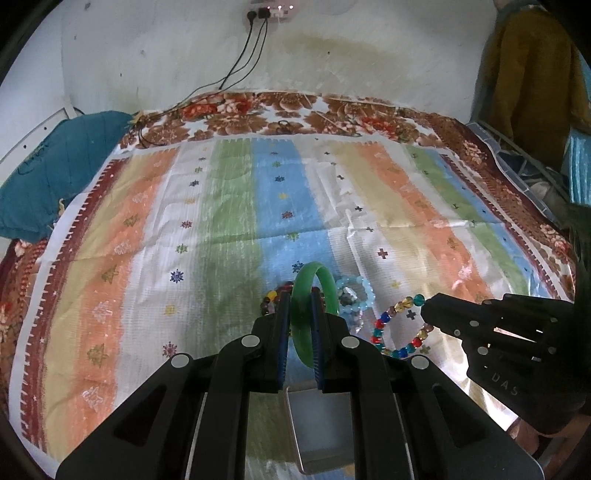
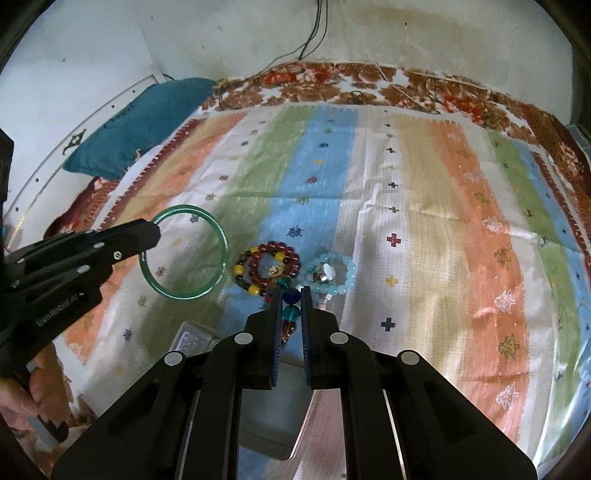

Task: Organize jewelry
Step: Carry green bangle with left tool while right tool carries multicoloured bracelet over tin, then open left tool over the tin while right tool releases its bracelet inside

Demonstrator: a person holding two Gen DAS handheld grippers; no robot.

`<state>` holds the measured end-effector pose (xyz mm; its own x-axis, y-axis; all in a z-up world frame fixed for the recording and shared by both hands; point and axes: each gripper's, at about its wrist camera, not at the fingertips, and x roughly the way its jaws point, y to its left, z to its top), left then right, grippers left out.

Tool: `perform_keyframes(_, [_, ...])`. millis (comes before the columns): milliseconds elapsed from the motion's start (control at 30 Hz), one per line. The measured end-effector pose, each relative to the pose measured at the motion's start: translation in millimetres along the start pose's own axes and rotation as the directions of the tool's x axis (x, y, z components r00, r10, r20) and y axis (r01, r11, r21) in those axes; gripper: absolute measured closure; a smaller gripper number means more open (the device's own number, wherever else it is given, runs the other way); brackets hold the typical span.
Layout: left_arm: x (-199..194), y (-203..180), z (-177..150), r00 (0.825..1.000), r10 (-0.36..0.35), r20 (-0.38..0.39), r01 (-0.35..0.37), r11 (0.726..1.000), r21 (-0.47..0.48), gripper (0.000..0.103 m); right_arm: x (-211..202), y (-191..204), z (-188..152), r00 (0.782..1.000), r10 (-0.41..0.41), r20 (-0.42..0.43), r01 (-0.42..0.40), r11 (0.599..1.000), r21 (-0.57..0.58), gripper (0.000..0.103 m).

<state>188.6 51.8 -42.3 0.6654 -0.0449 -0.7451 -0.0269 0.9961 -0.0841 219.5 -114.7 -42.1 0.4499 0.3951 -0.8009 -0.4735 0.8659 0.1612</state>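
Both claws are closed on jewelry as we hold them over the bed: our left claw (image 1: 300, 295) clamps a green bangle (image 1: 314, 291) on edge between its blue-lined fingers, and our right claw (image 2: 291, 295) pinches a multicoloured bead bracelet (image 1: 397, 328) whose loop hangs free to the side. Directly beneath the claws lies a shallow metal tray (image 1: 317, 424) on the striped cloth (image 1: 221, 221). Just beyond the fingertips, two more pieces rest on that cloth close together: a dark red bead bracelet (image 2: 275, 264) lying with a strand of yellow and dark beads, and beside it a pale blue bead bracelet (image 2: 332, 275) with a small silvery charm in its middle. A hand (image 2: 22, 398) grips the left claw's handle at the edge of the right wrist view. Farther off, the striped cloth ends on a brown floral bedspread (image 1: 295, 110), a teal pillow (image 1: 55, 173) sits at the far left corner, and black cables (image 1: 243, 51) run up the stained wall (image 1: 369, 48) to a socket (image 1: 266, 13).
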Motion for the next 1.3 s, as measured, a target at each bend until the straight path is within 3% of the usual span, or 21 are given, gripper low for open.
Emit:
perform_keyframes(500, [-30, -13, -20, 0.999, -0.009, 0.032, 0.009, 1.000, 0.013, 0.093, -40, 7, -19, 0.995, 0.064, 0.073, -0.064, 0.998, 0.003, 0.093])
perform_keyframes(633, [-34, -17, -30, 1.000, -0.015, 0.023, 0.015, 1.000, 0.017, 0.093, -43, 5, -28, 0.990, 0.127, 0.062, -0.130, 0.991, 0.030, 0.093])
perform_keyframes(1000, [-30, -29, -54, 0.998, -0.003, -0.055, 0.006, 0.999, 0.043, 0.092, -35, 5, -44, 0.989, 0.146, -0.005, -0.146, 0.988, 0.054, 0.092])
perform_keyframes(1067, [-28, -30, -55, 0.998, 0.001, -0.068, 0.001, 0.999, 0.043, 0.086, -34, 4, -46, 0.990, 0.142, -0.013, -0.141, 0.989, 0.053, 0.083])
perform_keyframes(1100, [-28, -28, -55, 0.998, 0.000, -0.067, 0.003, 0.999, 0.037, 0.077, -34, 3, -46, 0.990, 0.139, -0.010, -0.138, 0.989, 0.055, 0.066])
perform_keyframes(1133, [-29, -27, -55, 0.998, -0.005, -0.064, 0.007, 1.000, 0.029, 0.073, -34, 3, -46, 0.991, 0.136, -0.008, -0.135, 0.989, 0.056, 0.062])
perform_keyframes(1200, [-29, -23, -53, 0.998, -0.016, -0.060, 0.016, 1.000, 0.007, 0.071, -34, 3, -46, 0.991, 0.133, -0.011, -0.132, 0.990, 0.056, 0.062])
perform_keyframes(1300, [-26, -17, -52, 0.998, 0.006, -0.060, -0.006, 1.000, -0.002, 0.059, -30, 1, -46, 0.992, 0.128, -0.019, -0.127, 0.990, 0.061, 0.058])
